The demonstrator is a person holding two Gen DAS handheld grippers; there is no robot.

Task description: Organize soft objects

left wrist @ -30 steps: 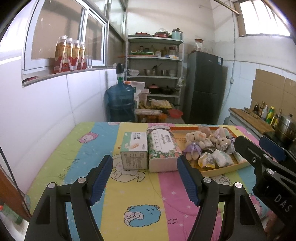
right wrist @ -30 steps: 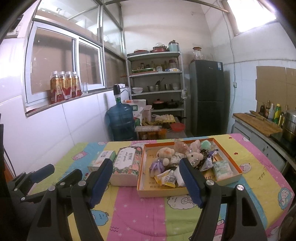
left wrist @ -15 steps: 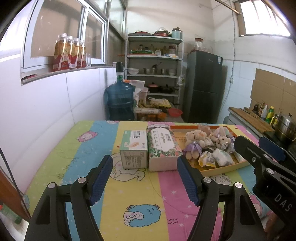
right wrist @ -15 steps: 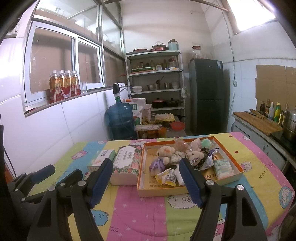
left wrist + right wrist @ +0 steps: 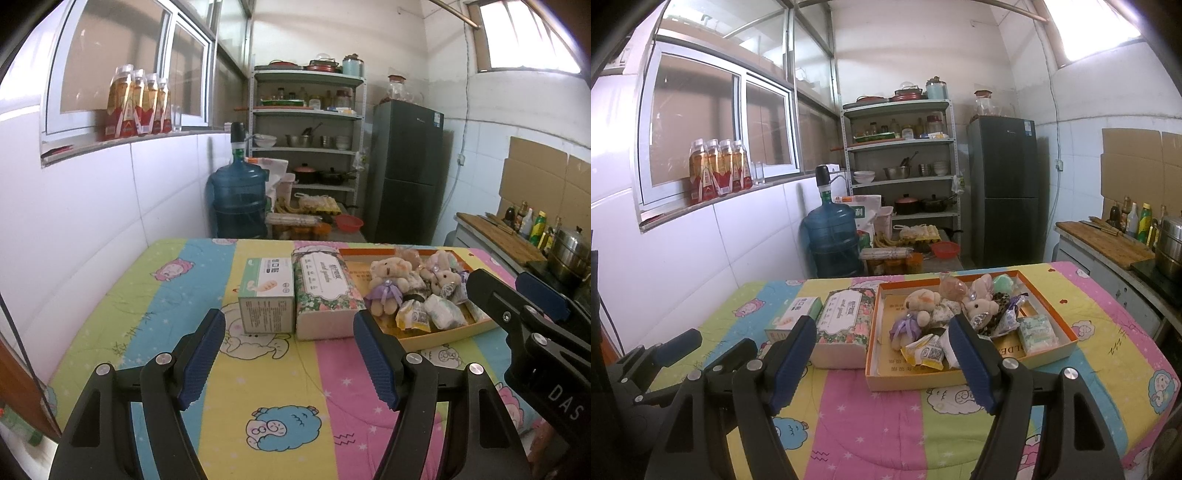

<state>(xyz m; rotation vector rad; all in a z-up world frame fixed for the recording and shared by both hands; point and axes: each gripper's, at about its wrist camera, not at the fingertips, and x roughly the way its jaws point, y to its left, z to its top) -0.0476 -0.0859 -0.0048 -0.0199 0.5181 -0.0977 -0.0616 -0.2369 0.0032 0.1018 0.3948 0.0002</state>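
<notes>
Table (image 5: 177, 295): mask box (image 5: 266, 295) left, touching tissue box (image 5: 323, 291); tray (image 5: 1051, 352) right of both, holding plush bears (image 5: 918, 312) behind snack packets (image 5: 923, 352). Water jug (image 5: 238, 201) behind table.

Home kitchen, lived-in and somewhat crowded. Metal shelving rack (image 5: 901, 162) against the far wall carries pots, bowls, jars and a wok. Dark two-door refrigerator (image 5: 1004, 188) just beside it. Large blue water jug (image 5: 833, 240) with a pump top on the floor near the rack. Counter at right holds a wooden cutting board (image 5: 1108, 240), sauce bottles (image 5: 1134, 218) and a steel pot (image 5: 1171, 247). Bottled drinks (image 5: 718, 170) line the windowsill. White tiled walls. Table under a cartoon-print cloth (image 5: 886, 417).
</notes>
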